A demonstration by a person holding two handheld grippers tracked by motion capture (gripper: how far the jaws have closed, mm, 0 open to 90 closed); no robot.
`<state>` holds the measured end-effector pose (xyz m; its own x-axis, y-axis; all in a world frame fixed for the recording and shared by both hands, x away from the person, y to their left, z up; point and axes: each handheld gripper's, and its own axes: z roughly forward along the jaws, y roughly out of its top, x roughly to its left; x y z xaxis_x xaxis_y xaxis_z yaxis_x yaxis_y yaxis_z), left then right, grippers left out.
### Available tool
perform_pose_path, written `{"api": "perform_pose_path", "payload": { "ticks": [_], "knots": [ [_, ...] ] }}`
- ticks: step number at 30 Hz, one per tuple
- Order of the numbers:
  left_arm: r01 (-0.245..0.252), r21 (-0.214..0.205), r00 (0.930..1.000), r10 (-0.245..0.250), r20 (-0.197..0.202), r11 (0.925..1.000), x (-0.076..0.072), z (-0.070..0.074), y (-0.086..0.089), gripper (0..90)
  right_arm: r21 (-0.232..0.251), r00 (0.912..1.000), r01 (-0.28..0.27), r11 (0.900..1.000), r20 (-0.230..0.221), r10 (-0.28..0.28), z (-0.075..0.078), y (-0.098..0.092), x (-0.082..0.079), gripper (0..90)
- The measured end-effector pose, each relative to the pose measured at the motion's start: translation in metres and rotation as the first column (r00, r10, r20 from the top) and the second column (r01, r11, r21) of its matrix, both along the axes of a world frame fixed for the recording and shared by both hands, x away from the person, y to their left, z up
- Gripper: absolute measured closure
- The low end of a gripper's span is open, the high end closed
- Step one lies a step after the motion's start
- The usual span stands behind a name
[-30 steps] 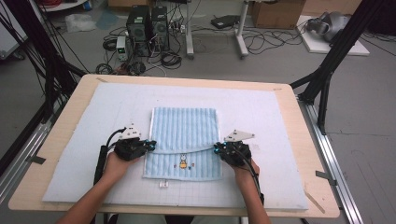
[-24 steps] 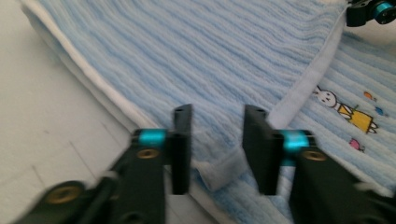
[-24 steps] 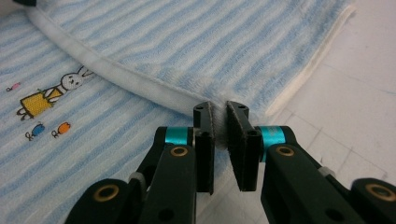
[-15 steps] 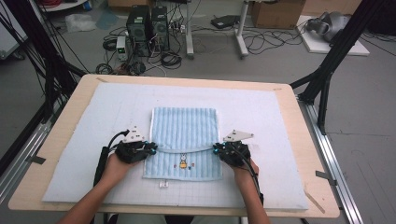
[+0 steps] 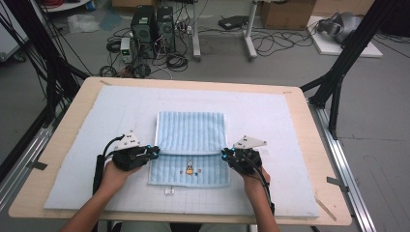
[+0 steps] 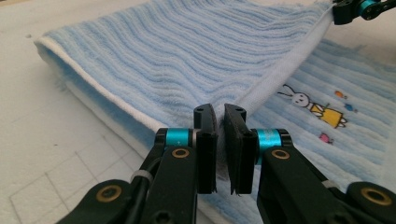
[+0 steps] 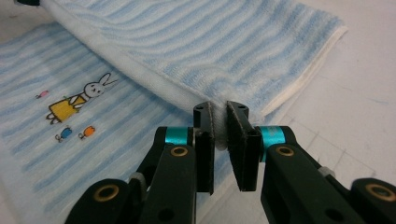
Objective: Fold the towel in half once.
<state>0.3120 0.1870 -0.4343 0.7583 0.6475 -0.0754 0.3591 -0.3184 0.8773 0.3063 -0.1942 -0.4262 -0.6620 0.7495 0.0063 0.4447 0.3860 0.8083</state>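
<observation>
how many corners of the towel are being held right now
2. The left gripper pinches the folded-over corner on the towel's left side, and the right gripper pinches the matching corner on its right side. The two near corners lie free on the mat.

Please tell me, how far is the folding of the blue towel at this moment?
Done: the far part of the towel already lies doubled over itself. In hand: the left gripper and right gripper each pinch a corner of its white edge, drawn toward the near side. Left: the strip with the rabbit picture is not yet covered.
</observation>
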Motion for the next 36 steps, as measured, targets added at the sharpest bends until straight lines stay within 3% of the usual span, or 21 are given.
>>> {"api": "perform_pose_path", "payload": {
  "ticks": [8,19,27,29,31,32,36],
  "knots": [
    [0.007,-0.004,1.0,-0.008,-0.002,1.0,-0.024,-0.001,0.002,82.9,-0.006,1.0,-0.003,1.0,0.004,0.003,0.001,0.001,-0.023,81.4],
    [0.029,-0.009,0.9996,-0.029,-0.003,0.9995,-0.063,-0.002,0.005,82.8,-0.012,1.0,0.003,0.9999,-0.002,-0.003,0.0,0.003,-0.068,81.3],
    [0.042,-0.001,0.999,-0.042,-0.016,0.9991,-0.082,-0.006,0.004,82.1,-0.037,0.9999,0.014,0.9992,-0.01,-0.014,-0.002,0.003,-0.094,80.5],
    [0.034,-0.004,0.9989,-0.034,-0.031,0.9994,-0.083,-0.007,0.004,78.2,-0.051,0.9992,0.032,0.9982,-0.024,-0.033,-0.005,0.003,-0.097,74.0],
    [-0.006,-0.023,0.9984,0.005,-0.056,0.9997,-0.081,-0.008,0.006,59.4,-0.044,0.9977,0.056,0.9975,-0.035,-0.058,-0.006,0.0,-0.098,64.2],
    [-0.019,-0.038,0.998,0.017,-0.062,0.9991,-0.08,-0.007,0.008,54.5,-0.031,0.9967,0.075,0.9967,-0.03,-0.076,-0.006,-0.002,-0.098,61.1],
    [-0.052,-0.064,0.9977,0.049,-0.046,0.9966,-0.075,-0.004,0.016,53.3,0.024,0.9941,0.108,0.9939,-0.003,-0.108,-0.002,-0.009,-0.097,60.8]
  ]
}}
